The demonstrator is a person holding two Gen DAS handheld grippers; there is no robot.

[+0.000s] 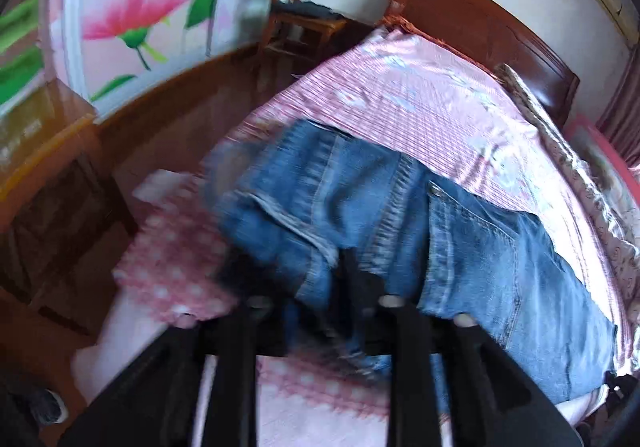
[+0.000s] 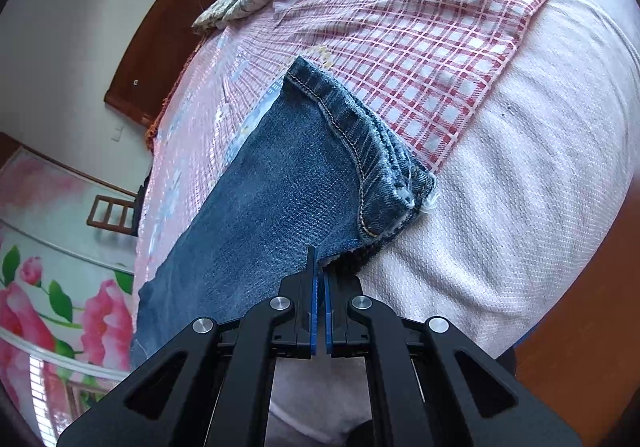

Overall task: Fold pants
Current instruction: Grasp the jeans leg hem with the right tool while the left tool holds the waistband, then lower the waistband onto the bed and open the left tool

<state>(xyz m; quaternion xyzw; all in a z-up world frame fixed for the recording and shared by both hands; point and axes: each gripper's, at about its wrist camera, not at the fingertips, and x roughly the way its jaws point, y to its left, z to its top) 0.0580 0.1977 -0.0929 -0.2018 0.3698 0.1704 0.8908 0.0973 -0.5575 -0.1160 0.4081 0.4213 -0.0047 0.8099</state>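
Jeans (image 1: 400, 207) lie flat on bed (image 1: 420, 95), waist end near left gripper (image 1: 304, 279), leg cuffs (image 2: 360, 151) near right gripper (image 2: 320, 267). We keep right jaws pinched tight on leg edge — so leg can't slip. Left jaws part open, blurry, denim between them — real grip, we cannot tell.

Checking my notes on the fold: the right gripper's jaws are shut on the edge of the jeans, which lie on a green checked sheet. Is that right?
One detail is off: the sheet is pink and red checked, not green, as the right wrist view shows. The rest holds: the right gripper has its jaws shut on the edge of the jeans.
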